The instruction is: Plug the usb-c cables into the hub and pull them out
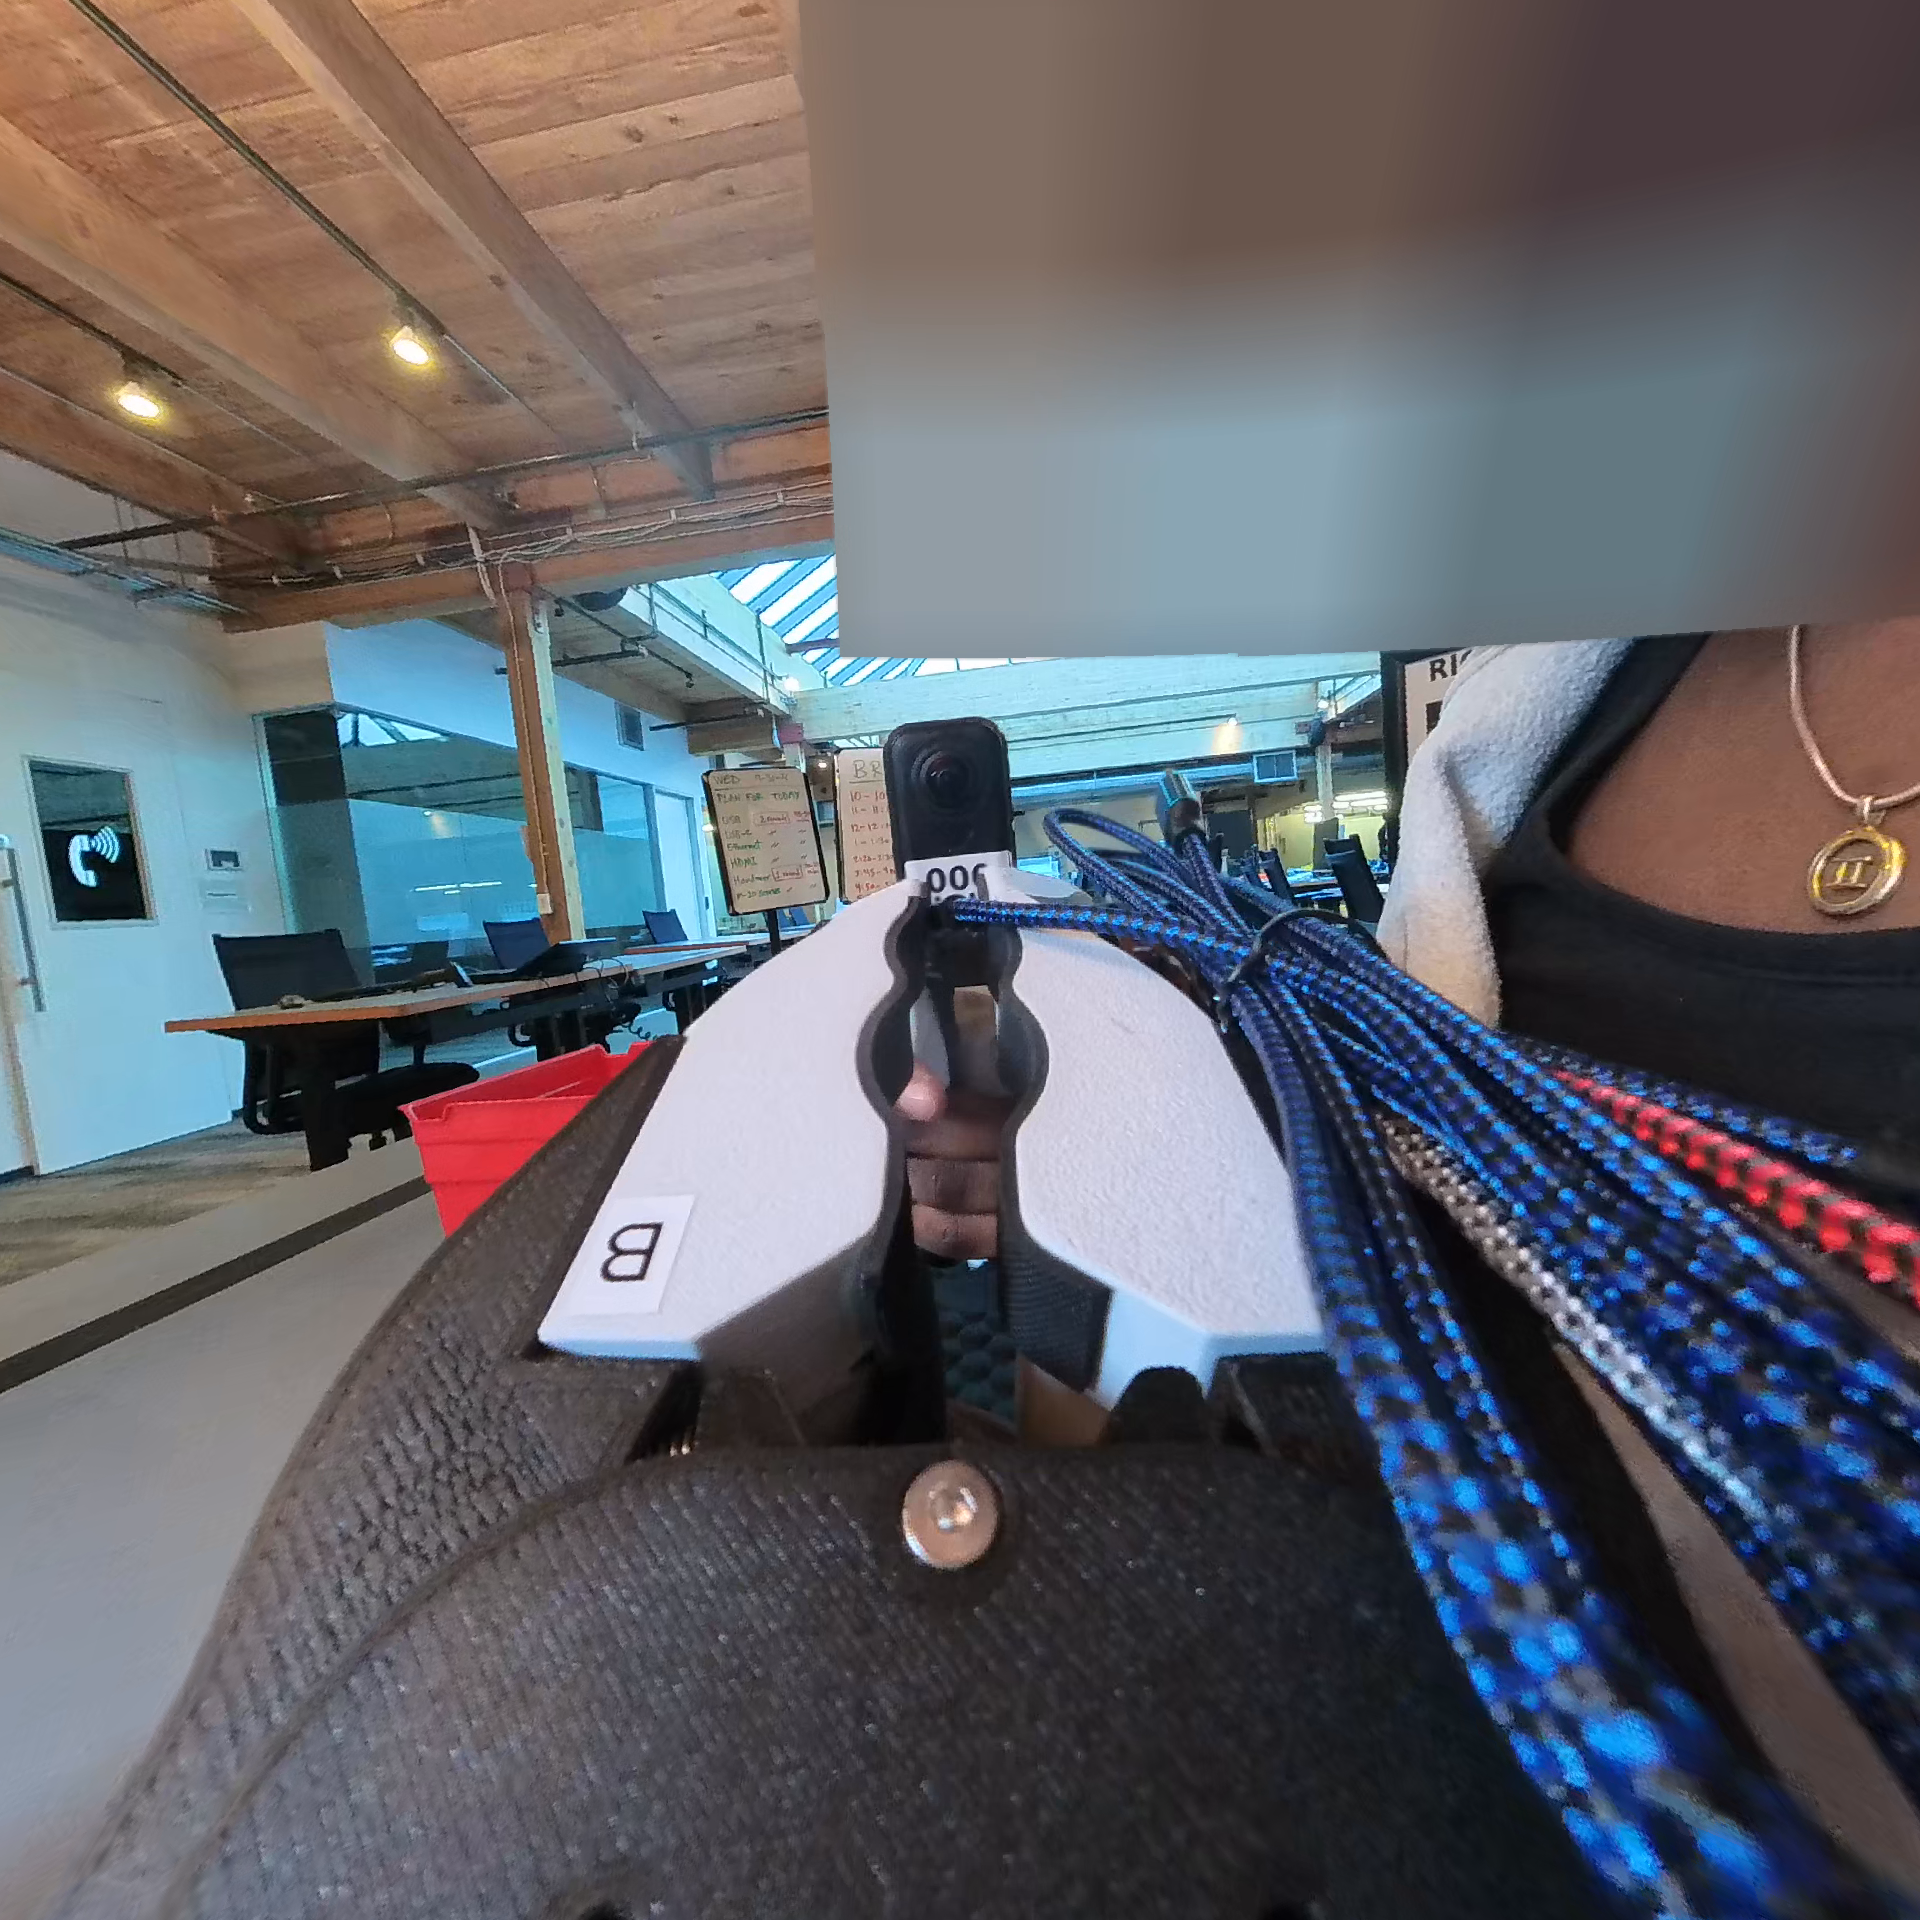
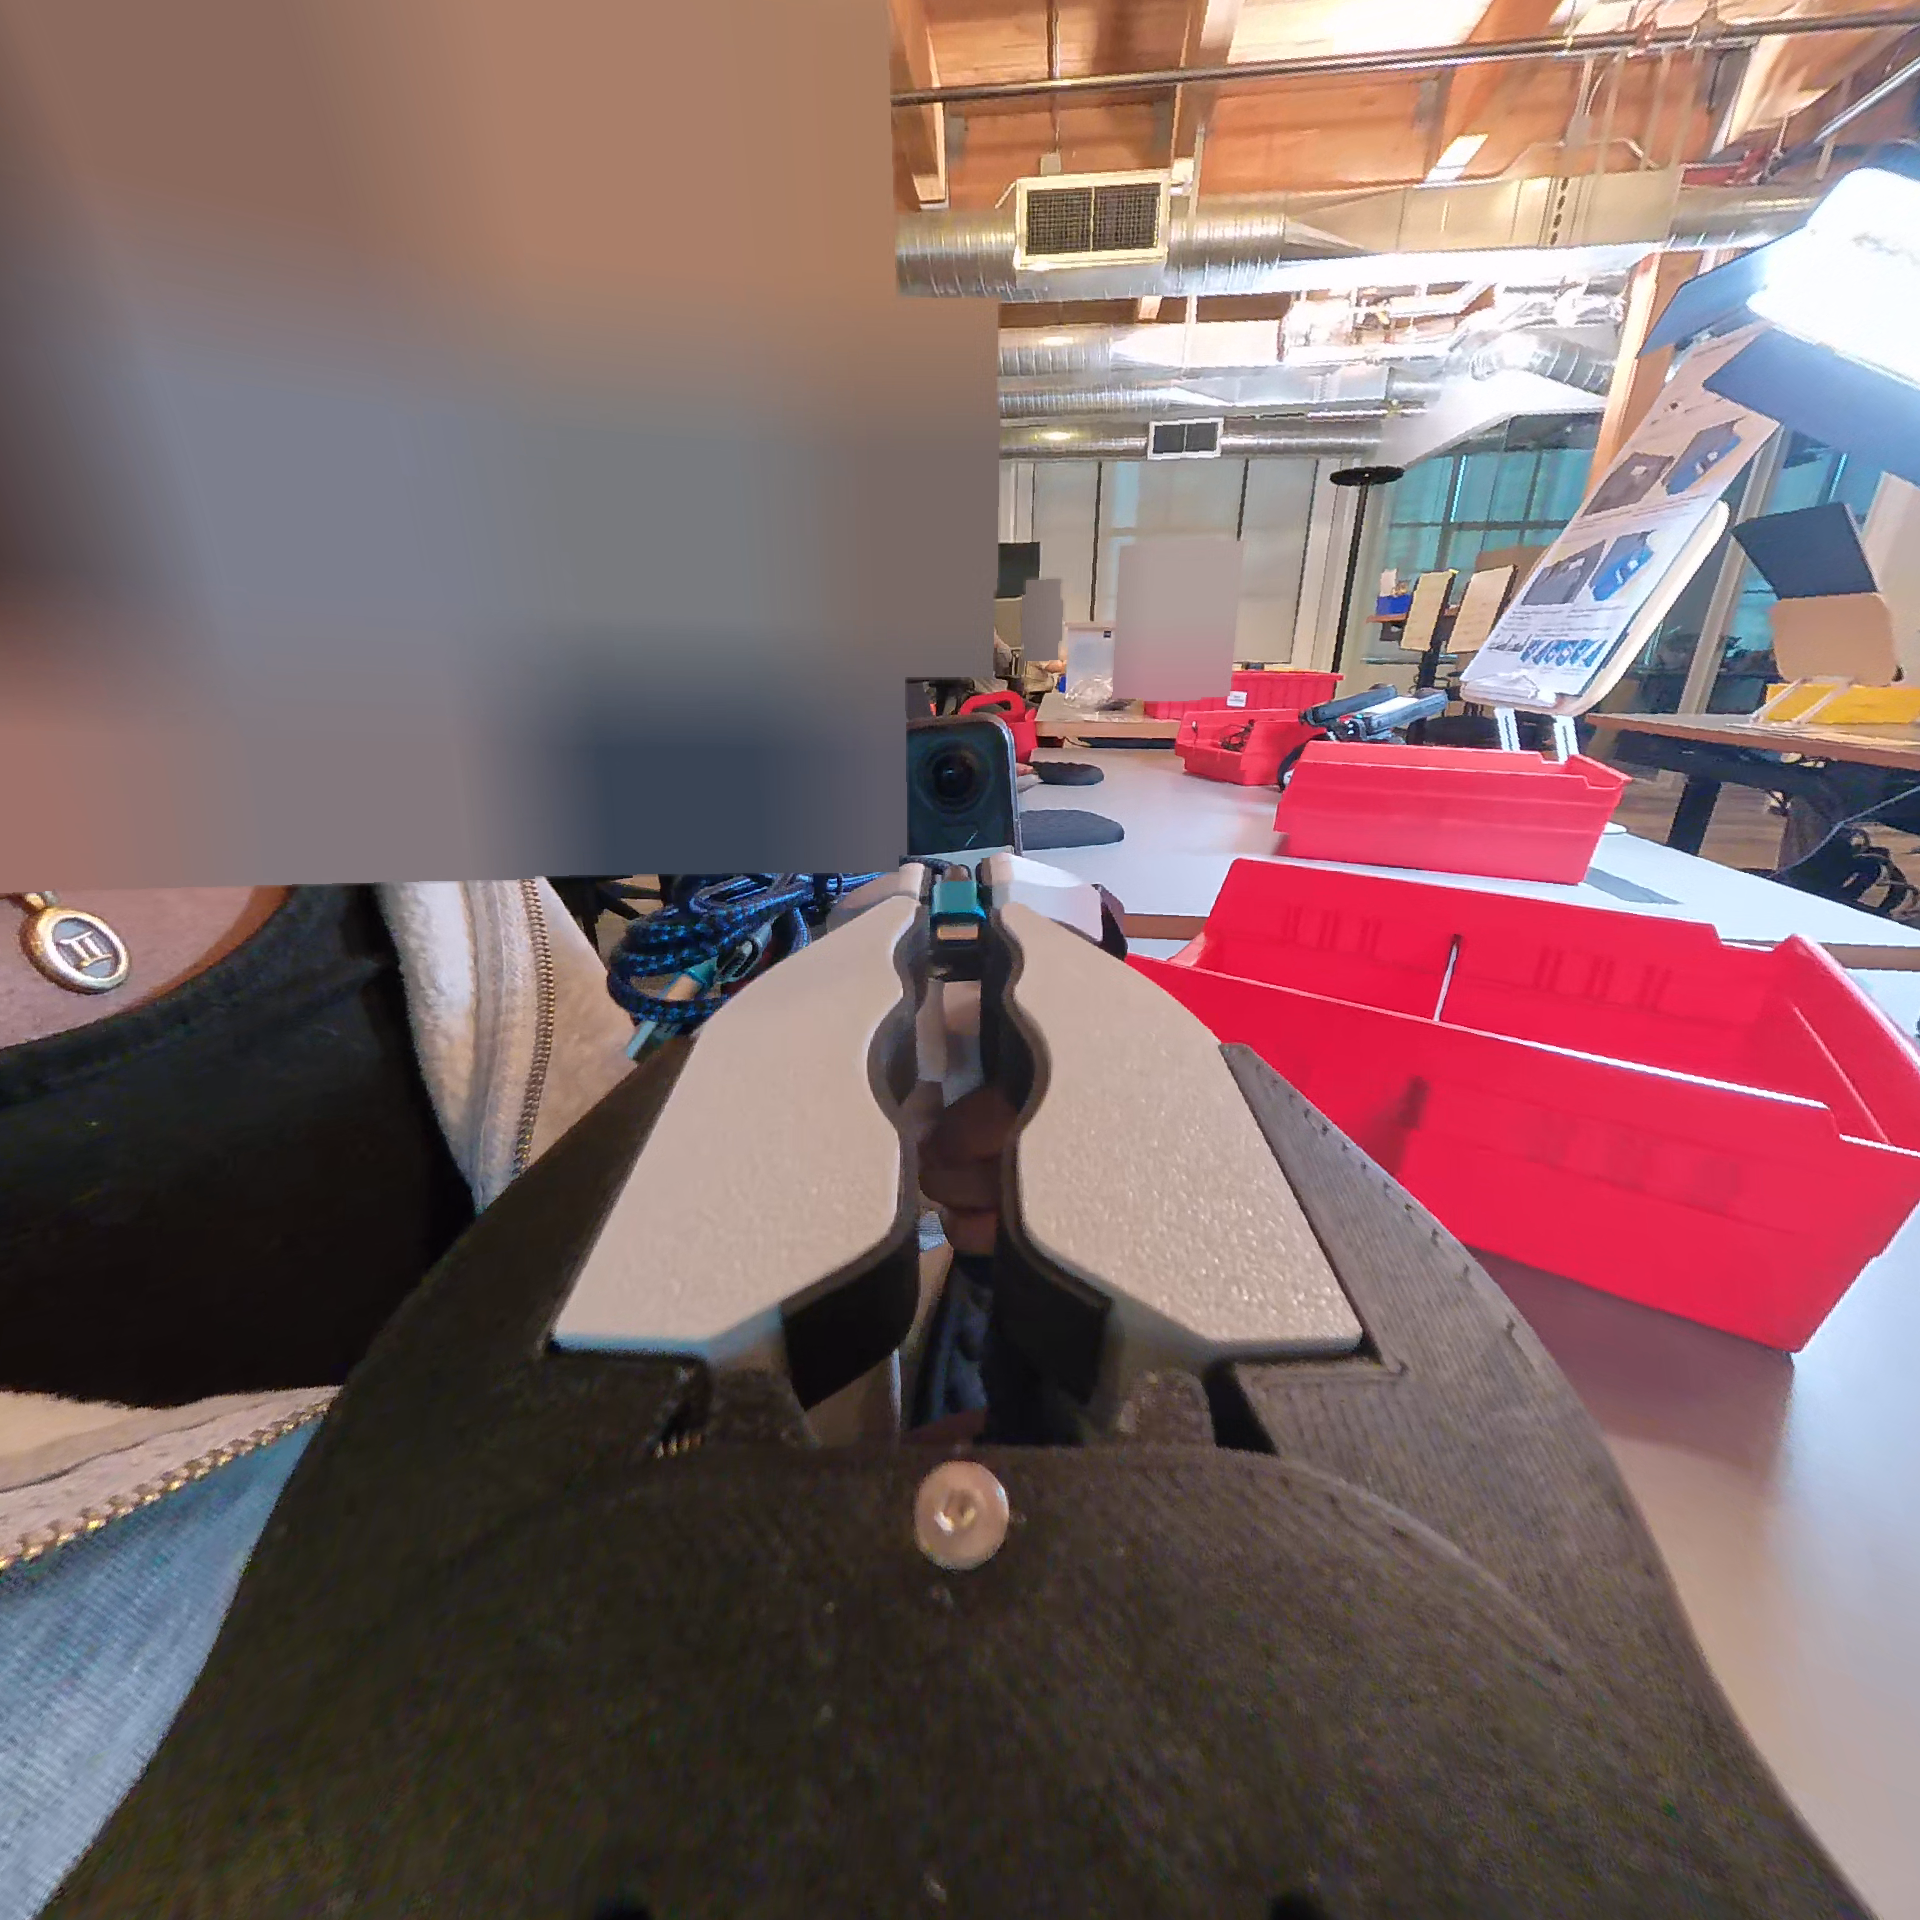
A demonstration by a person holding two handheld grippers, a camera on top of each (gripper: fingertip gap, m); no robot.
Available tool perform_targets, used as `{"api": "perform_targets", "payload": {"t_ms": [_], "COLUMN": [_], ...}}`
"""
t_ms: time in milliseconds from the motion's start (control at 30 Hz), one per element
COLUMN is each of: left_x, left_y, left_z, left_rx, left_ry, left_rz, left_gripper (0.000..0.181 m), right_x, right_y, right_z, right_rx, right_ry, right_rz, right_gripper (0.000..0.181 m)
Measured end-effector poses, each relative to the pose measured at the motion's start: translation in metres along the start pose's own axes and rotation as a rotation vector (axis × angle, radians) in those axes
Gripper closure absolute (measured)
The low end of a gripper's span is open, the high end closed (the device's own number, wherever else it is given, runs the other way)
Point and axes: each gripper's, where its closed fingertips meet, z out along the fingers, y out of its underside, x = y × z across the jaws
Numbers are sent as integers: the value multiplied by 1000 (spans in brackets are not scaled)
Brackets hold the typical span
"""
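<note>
- Right gripper (image 2: 961, 914) has its jaws closed on a teal plug (image 2: 954, 912) at the fingertips, held up in the air facing the other gripper.
- Left gripper (image 1: 951, 925) is likewise closed, pinching a blue braided cable (image 1: 1049, 916) at its tips; the rest of the cables (image 1: 1455, 1143), blue with one red and one grey strand, hang in a tied bundle off to its right, near the person's chest.
- No hub shows in either view, so nothing appears plugged in yet.
- I judge the task barely begun: a cable end is in hand, but the bundle is not sorted out, and every plugging and pulling step looks still ahead.
- Red bins (image 2: 1507, 1091) sit on the grey table (image 2: 1766, 1558) to the right; whether the hub lies in one I cannot tell.
</note>
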Motion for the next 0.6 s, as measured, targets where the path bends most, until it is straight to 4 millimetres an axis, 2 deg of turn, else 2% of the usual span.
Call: {"api": "perform_targets", "payload": {"t_ms": [500, 600], "left_x": [-3, -3], "left_y": [15, 17], "left_z": [-3, -4], "left_rx": [-122, -140], "left_ry": [-15, -16], "left_rz": [9, 27], "left_gripper": [167, 162], "right_x": [3, 3], "right_y": [9, 14], "right_z": [-6, -7], "right_rx": [-193, -237], "right_ry": [41, 39], "right_rz": [-56, -27], "right_gripper": [173, 173]}}
